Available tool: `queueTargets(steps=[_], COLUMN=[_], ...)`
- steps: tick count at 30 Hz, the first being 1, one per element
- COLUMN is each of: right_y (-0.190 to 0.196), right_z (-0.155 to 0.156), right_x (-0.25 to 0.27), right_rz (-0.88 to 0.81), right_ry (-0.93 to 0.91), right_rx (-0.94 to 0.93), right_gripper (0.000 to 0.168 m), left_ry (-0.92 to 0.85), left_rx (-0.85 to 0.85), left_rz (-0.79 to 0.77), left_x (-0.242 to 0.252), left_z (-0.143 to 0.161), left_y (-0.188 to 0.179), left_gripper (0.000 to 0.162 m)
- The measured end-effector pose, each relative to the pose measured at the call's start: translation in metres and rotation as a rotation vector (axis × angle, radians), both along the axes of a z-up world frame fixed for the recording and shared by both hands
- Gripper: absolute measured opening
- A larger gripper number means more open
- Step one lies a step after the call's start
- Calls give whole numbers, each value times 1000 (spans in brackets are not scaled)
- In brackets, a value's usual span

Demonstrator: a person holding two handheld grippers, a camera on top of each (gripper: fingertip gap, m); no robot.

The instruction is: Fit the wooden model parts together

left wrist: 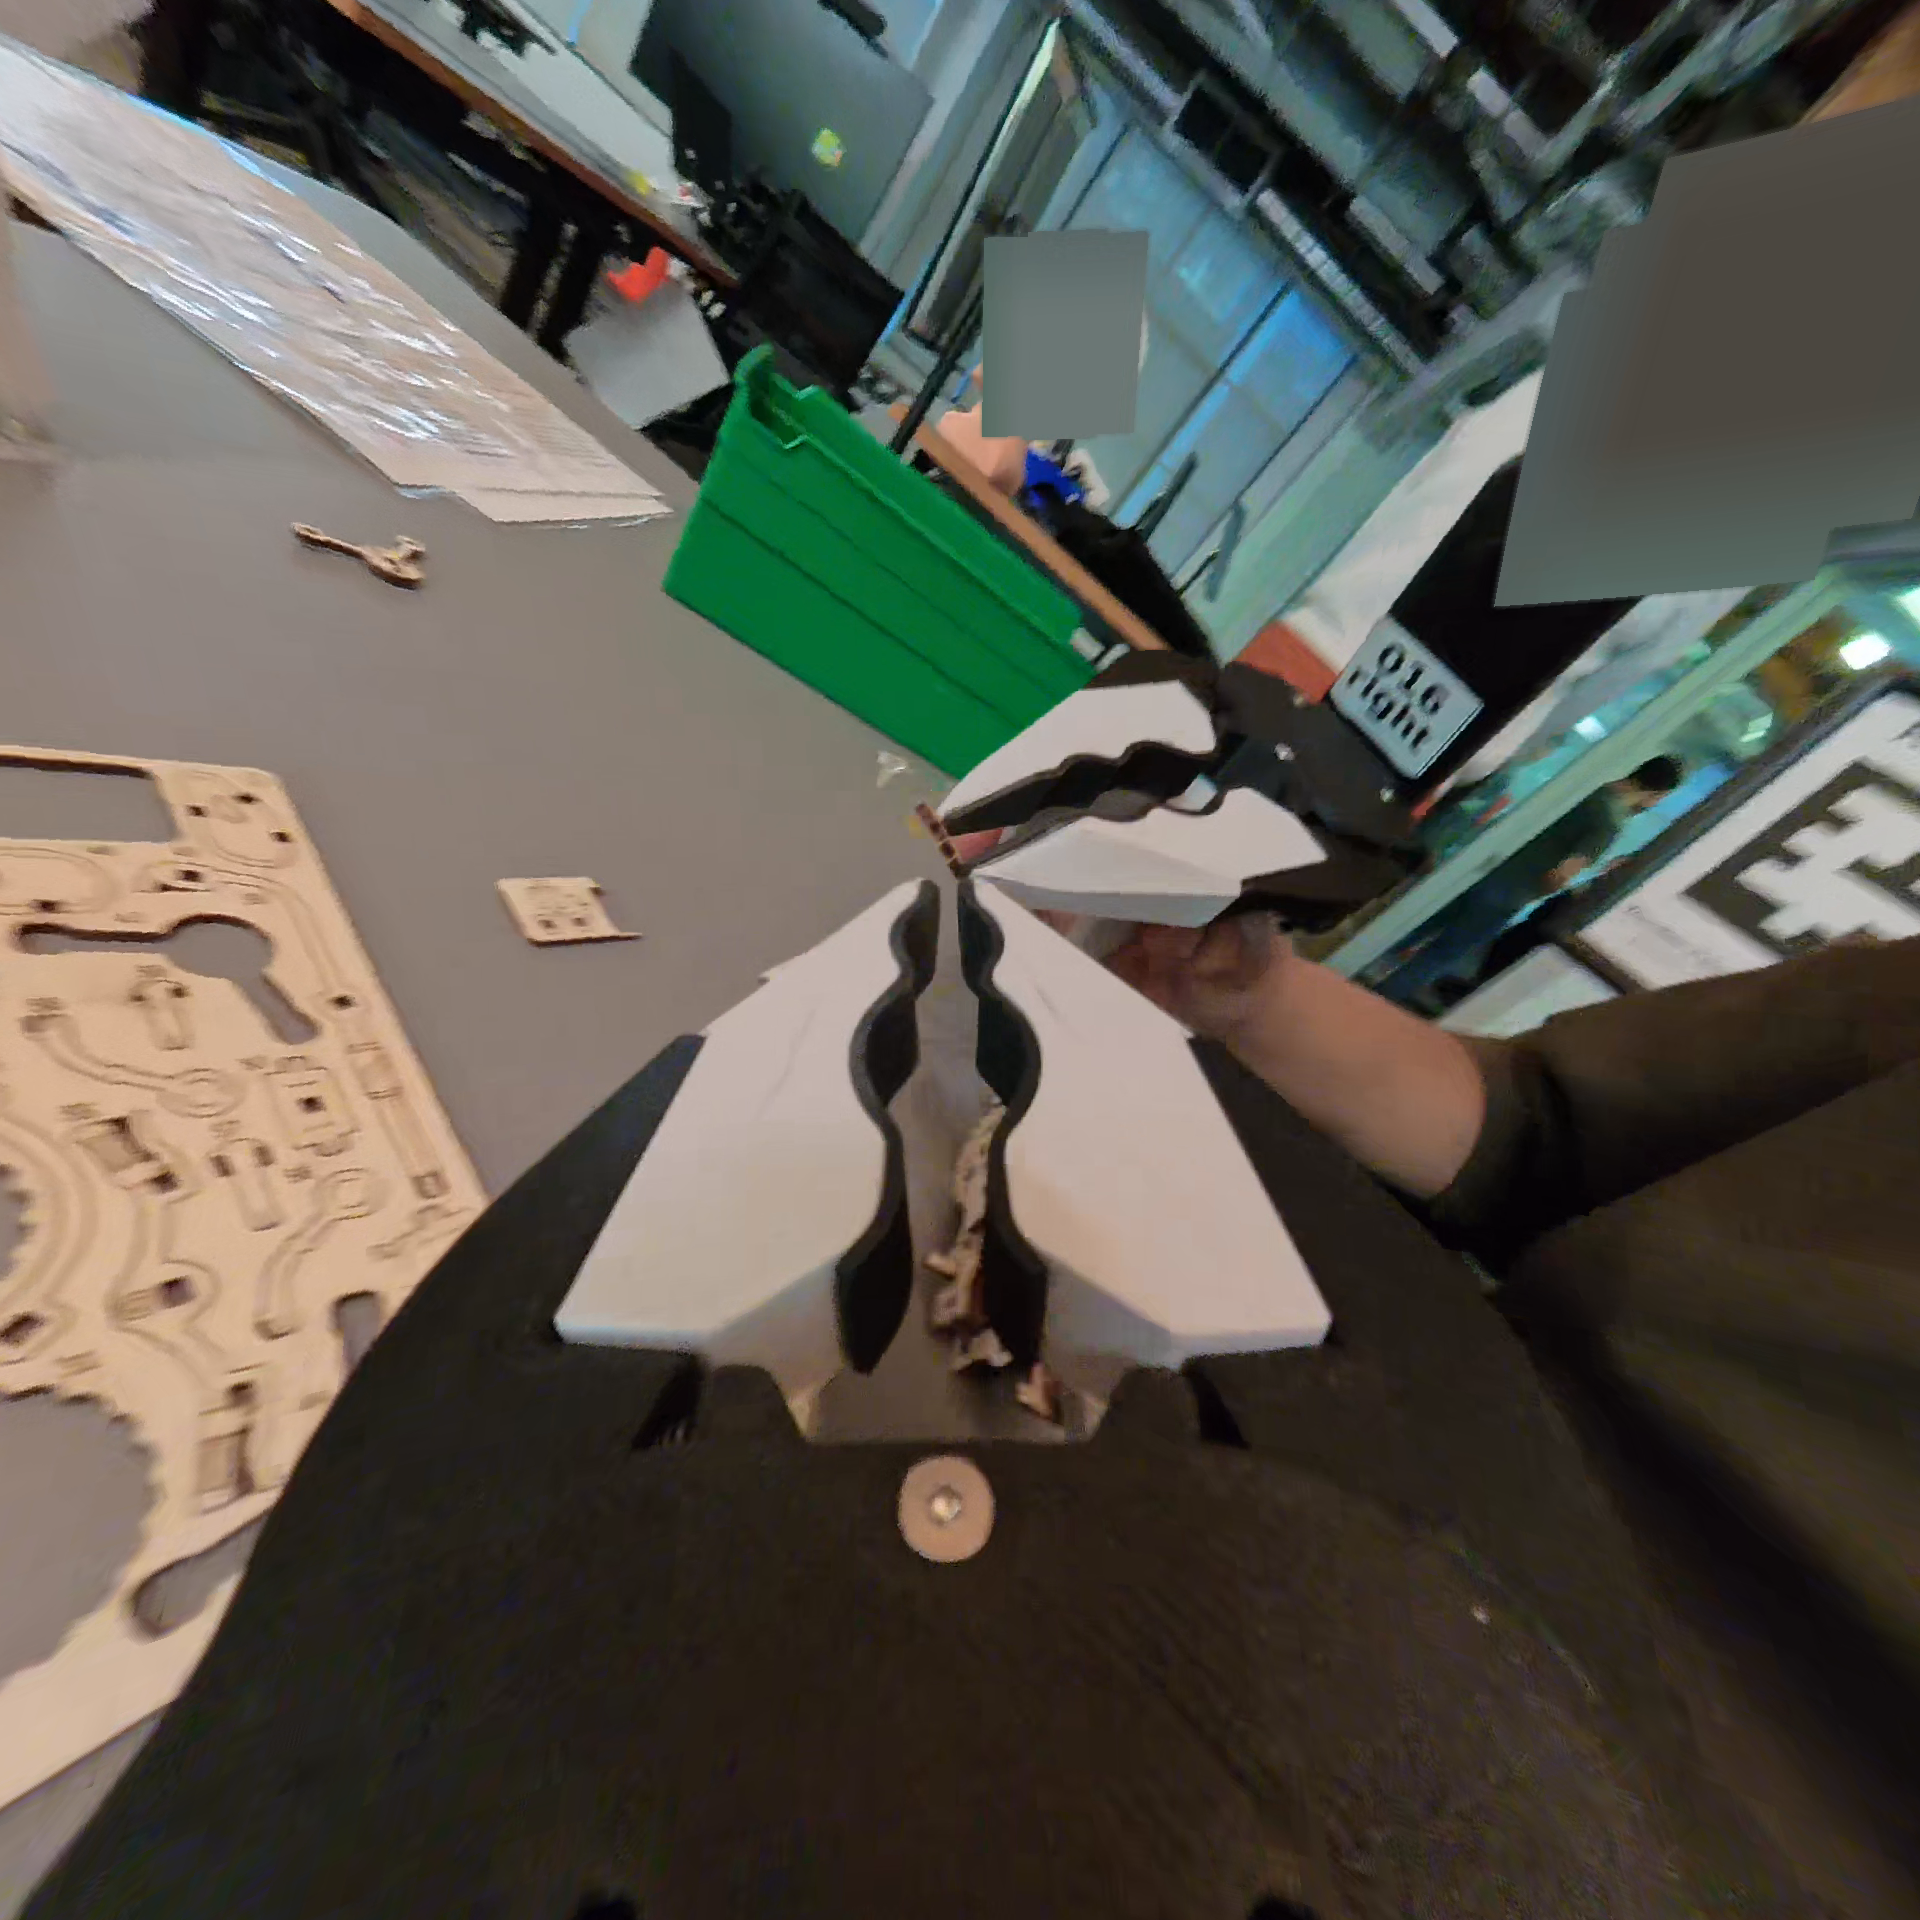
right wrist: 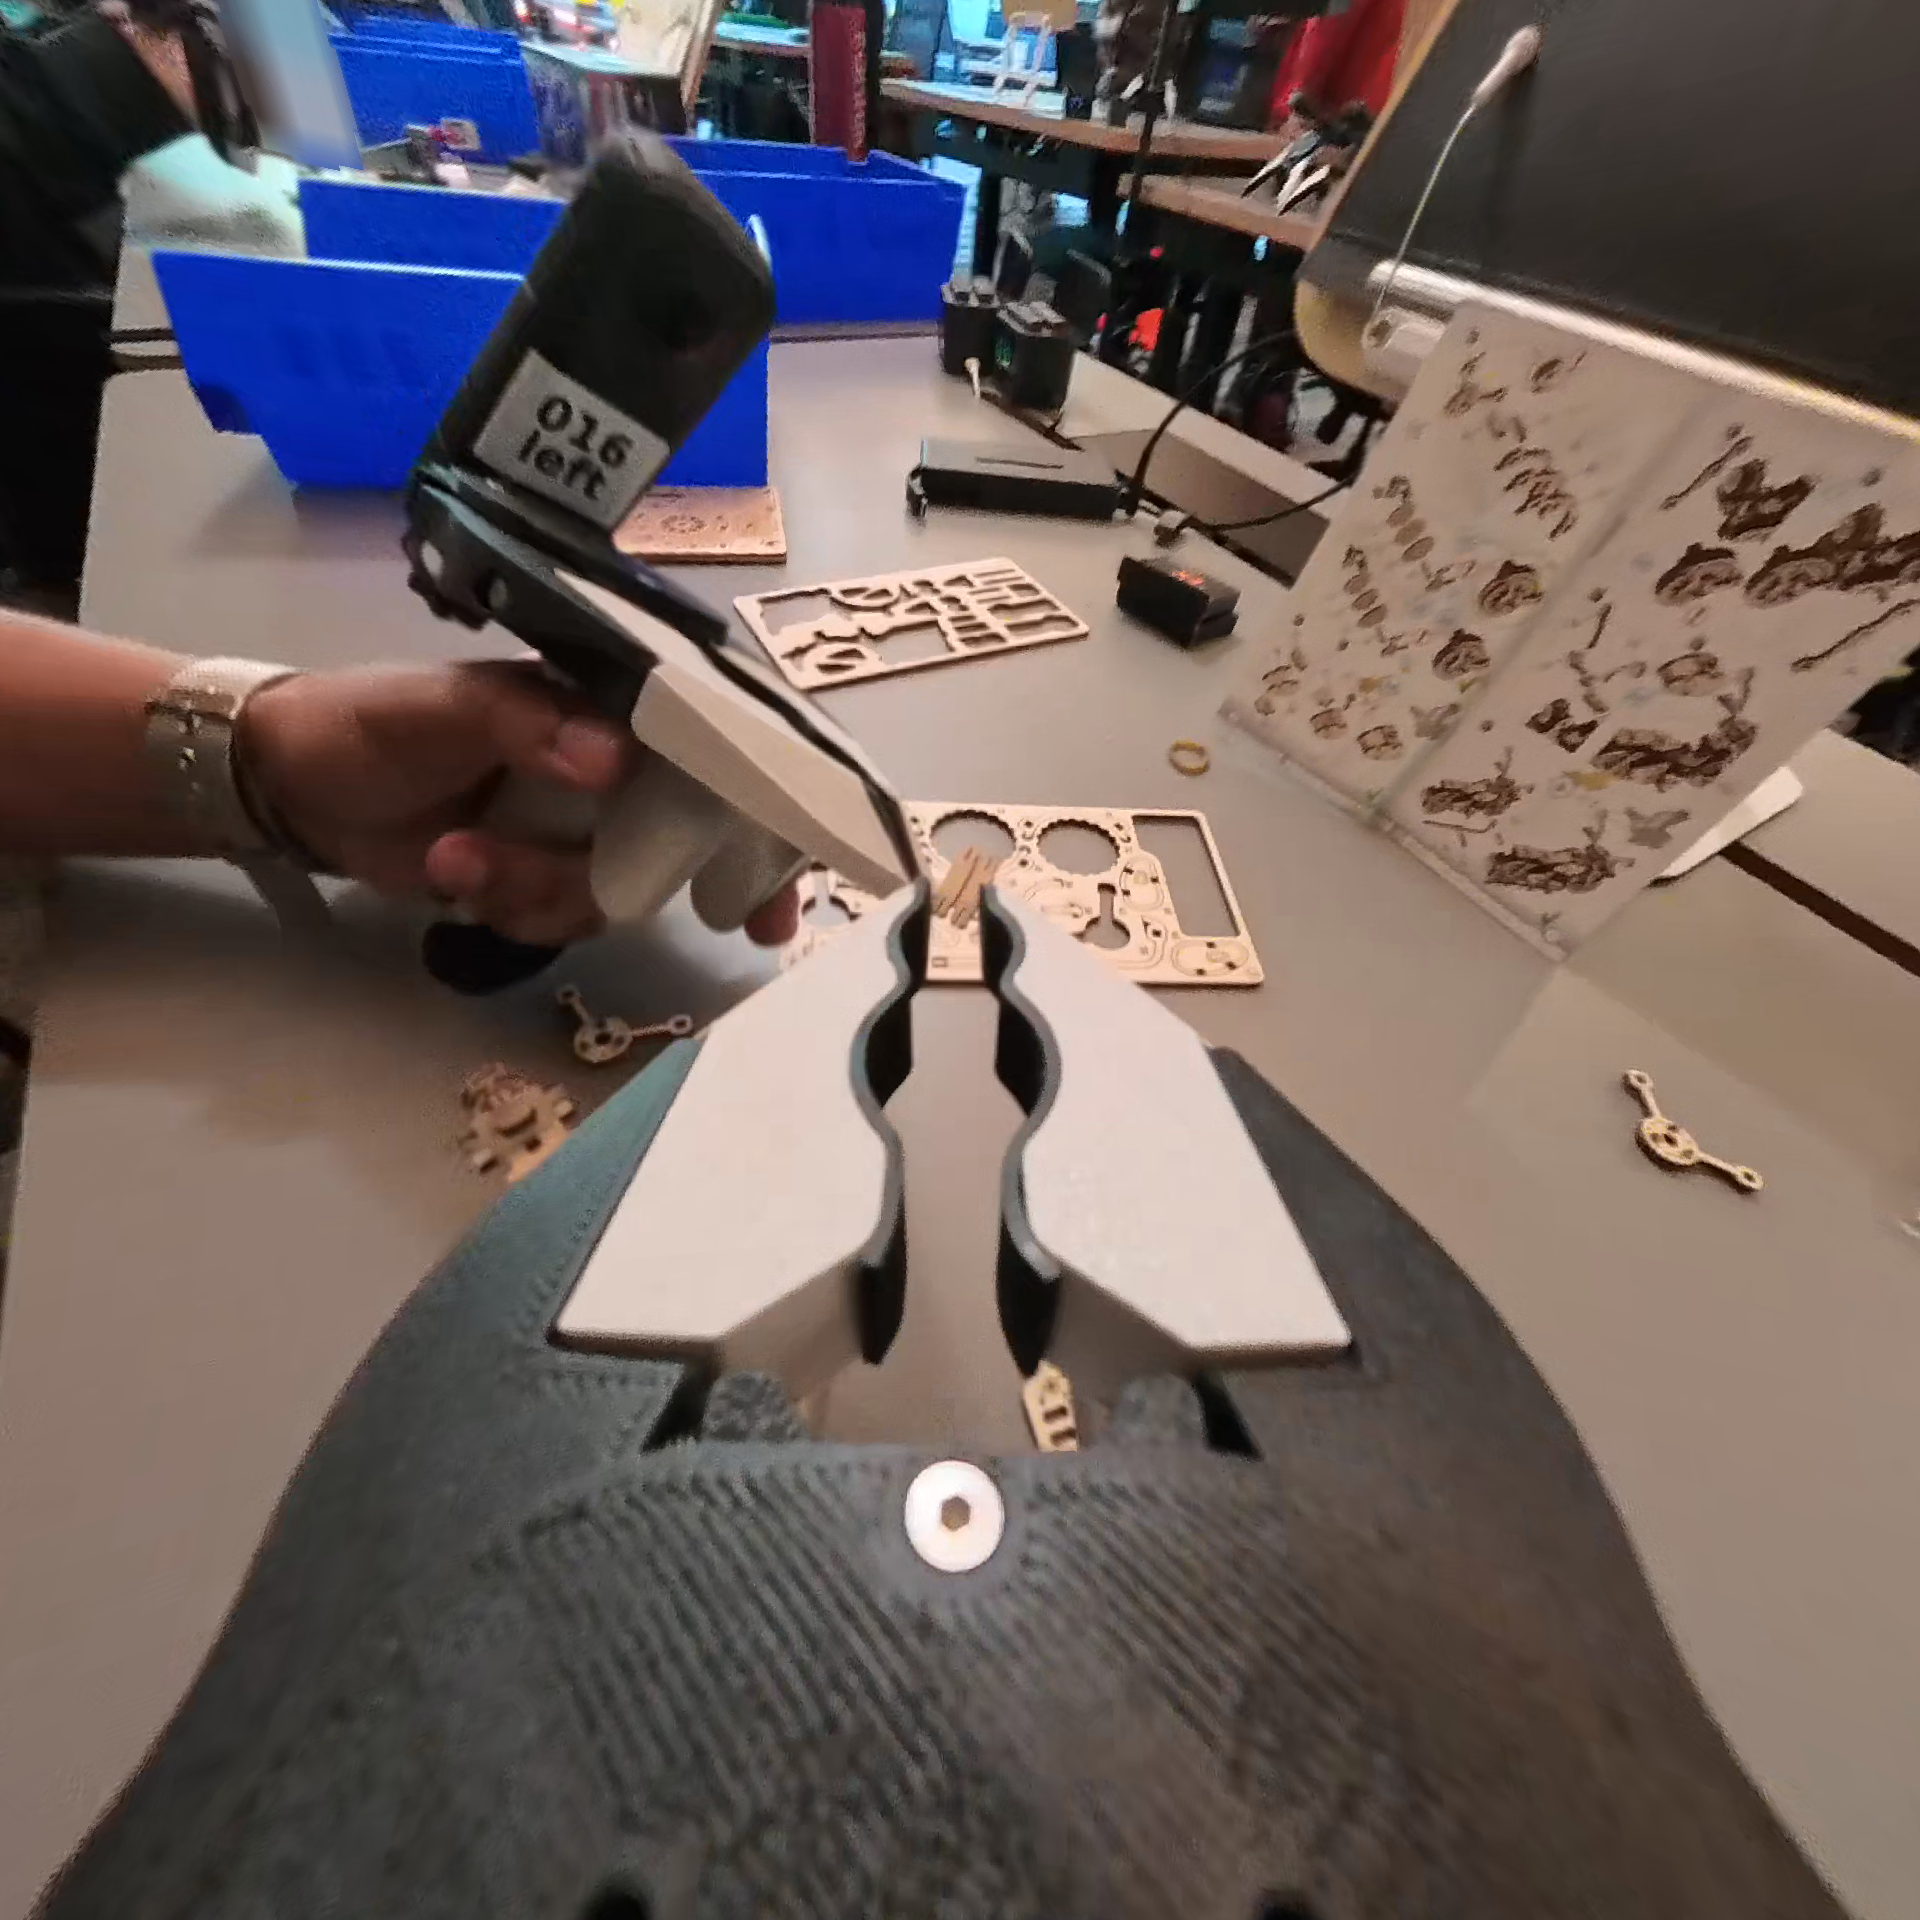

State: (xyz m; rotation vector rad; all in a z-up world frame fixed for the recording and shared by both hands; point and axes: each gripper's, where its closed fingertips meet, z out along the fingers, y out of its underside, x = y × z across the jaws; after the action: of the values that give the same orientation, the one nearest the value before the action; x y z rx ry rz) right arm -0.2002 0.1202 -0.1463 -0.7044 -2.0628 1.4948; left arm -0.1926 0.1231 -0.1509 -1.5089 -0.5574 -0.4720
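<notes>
The task is judged to be at the mating step: a small wooden part (left wrist: 940,833) is carried in the air, above the desk (left wrist: 520,675), at the very tips of the right tool (left wrist: 961,844), which is clamped on it. In the right wrist view the same part (right wrist: 962,885) is seen as a pale slatted strip between that tool's fingertips, over the punched-out wooden sheet (right wrist: 1195,935) lying on the desk below.

The left tool (left wrist: 943,896) is brought tip to tip with the right one, just beside the part. Its fingers are clenched almost together and nothing can be made out between their tips. A wooden piece (left wrist: 977,1247) is glimpsed through the gap farther back; whether it is held there or lies on the desk cannot be told.

The part is thin and is seen edge-on from the left, its dark burnt edge notched. Its long axis is set across the right tool's fingers, and one end sticks out past the tips towards the left tool. From the right it is tilted, its far end raised.

The next move is judged to call for fine alignment of the exposed end with its mate, then a straight, gentle push. A skewed push could snap so thin a part.
</notes>
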Motion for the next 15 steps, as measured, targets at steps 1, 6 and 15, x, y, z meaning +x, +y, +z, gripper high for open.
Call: queueTargets(steps=[1,6,15], right_y=[-1,-1,1], right_z=[4,5,5], right_x=[-1,3,7], right_rz=[-26,-26,9], right_ry=[16,86,116], right_rx=[6,63,62], right_gripper=[8,8,8], left_ry=[-37,-165,-219], left_rx=[34,155,156], left_rz=[-15,-52,-71], left_x=[2,2,2], left_z=[3,16,12], left_y=[1,-3,-2], left_gripper=[0,6,12])
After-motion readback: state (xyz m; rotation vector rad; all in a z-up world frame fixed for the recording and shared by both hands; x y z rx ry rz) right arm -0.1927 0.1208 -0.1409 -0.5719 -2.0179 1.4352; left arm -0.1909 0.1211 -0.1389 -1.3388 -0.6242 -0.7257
